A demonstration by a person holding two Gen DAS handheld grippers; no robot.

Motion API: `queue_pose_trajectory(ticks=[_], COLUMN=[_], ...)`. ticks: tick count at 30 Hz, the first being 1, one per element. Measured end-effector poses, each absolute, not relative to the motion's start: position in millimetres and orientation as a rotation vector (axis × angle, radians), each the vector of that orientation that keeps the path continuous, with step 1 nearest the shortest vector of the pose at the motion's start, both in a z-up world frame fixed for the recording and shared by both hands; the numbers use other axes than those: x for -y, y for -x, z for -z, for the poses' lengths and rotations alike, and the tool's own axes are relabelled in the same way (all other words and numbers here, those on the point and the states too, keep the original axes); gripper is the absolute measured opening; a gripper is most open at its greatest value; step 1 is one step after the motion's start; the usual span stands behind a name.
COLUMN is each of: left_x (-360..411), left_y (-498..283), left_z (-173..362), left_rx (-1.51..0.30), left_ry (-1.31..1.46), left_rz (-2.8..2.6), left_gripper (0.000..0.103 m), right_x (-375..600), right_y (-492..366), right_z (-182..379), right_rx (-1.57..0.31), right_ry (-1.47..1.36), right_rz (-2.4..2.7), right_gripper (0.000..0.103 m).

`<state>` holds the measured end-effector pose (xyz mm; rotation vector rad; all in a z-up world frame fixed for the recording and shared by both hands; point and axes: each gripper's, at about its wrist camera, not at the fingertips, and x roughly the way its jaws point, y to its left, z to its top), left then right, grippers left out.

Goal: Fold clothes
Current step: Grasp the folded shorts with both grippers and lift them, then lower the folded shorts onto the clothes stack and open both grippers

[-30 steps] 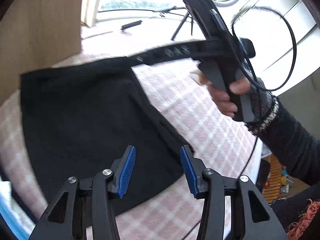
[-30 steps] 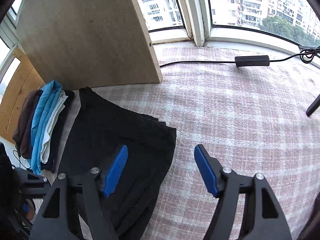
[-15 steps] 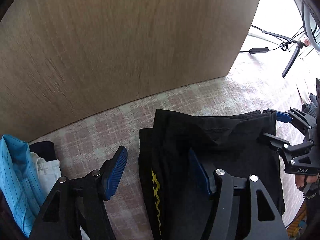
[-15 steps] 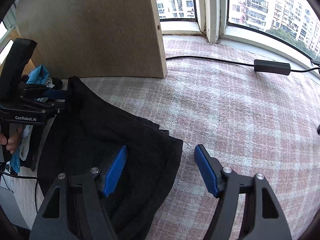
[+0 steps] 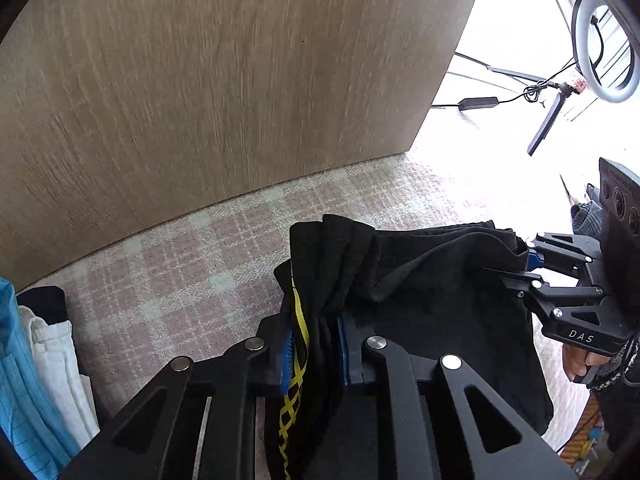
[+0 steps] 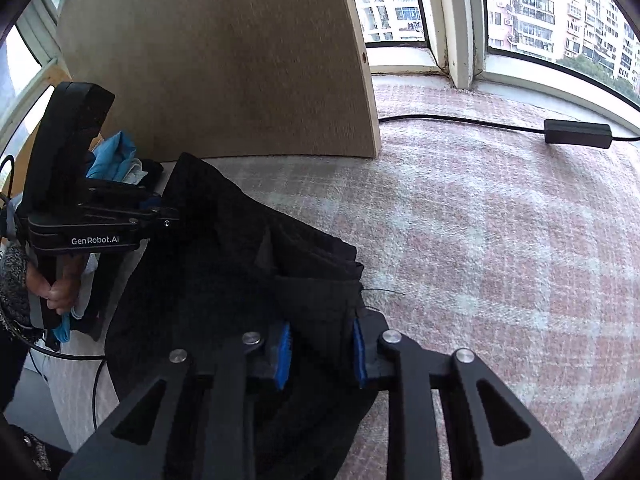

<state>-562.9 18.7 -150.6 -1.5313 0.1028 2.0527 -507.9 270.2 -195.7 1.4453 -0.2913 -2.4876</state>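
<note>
A folded black garment with yellow print lies on the pink checked cloth. My left gripper is shut on its bunched left edge, the fabric squeezed between the blue pads. In the right wrist view the same black garment stretches from my right gripper, which is shut on its near right corner, across to the left gripper. From the left wrist view the right gripper shows at the garment's far right edge, held by a hand.
A wooden panel stands upright just behind the garment. A stack of folded clothes, blue and white, lies to the left. A black cable with an adapter runs under the window. A ring light on a tripod stands far right.
Both grippers went from open to shut on the black garment's edges. The garment's edges are now bunched and slightly raised between them.
</note>
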Motion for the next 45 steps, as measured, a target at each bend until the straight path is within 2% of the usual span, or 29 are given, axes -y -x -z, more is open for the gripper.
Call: queue_pose_trajectory(ticks=[4, 9, 17, 21, 26, 30, 36, 39, 40, 42, 43, 45], left_x=[2.4, 42.6, 122.0, 170.4, 217.5, 273.4, 314.8, 321.7, 324.2, 330.2, 333.6, 341.3], left_y=[527.4, 457.7, 367.4, 357.4, 381.1, 450.7, 561.4, 583.0, 586.0, 586.1, 584.6, 576.0], left_z=[105.6, 29.5, -50.1, -77.3, -102.6, -85.4, 27.0, 53.7, 54.6, 45.5, 39.1, 21.7], left_rx=[-0.011, 0.032, 0.148, 0.097, -0.014, 0.055, 0.156, 0.175, 0.181, 0.171, 0.161, 0.139], left_ry=[1.409, 1.230, 1.117, 1.120, 1.062, 1.132, 1.500, 1.582, 1.587, 1.572, 1.565, 1.524], left_rz=[-2.077, -2.130, -2.303, -2.450, -2.653, -2.706, -2.600, -2.570, -2.567, -2.591, -2.611, -2.687], left_gripper=[0.014, 0.014, 0.014, 0.014, 0.015, 0.015, 0.016, 0.032, 0.037, 0.041, 0.048, 0.050], right_x=[-264.0, -243.1, -166.5, -108.3, -41.8, 2.0, 53.5, 64.8, 60.4, 42.7, 32.6, 15.8], right_y=[488.3, 434.3, 369.5, 359.8, 400.6, 480.5, 600.5, 619.8, 620.6, 616.8, 614.1, 605.0], right_z=[173.1, 108.4, 10.9, -23.9, -59.4, -50.6, 33.7, 64.4, 64.6, 52.2, 44.0, 24.7], right_rx=[0.303, 0.290, 0.193, 0.145, 0.132, 0.213, 0.137, -0.037, -0.040, 0.017, 0.050, 0.086], right_ry=[-1.379, -1.194, -0.987, -0.924, -0.878, -0.949, -1.240, -1.371, -1.383, -1.339, -1.307, -1.236], right_rz=[2.547, 2.623, 2.506, 2.402, 2.299, 2.263, 2.252, 2.261, 2.272, 2.318, 2.351, 2.426], right_gripper=[0.015, 0.014, 0.014, 0.014, 0.014, 0.014, 0.014, 0.027, 0.036, 0.039, 0.041, 0.044])
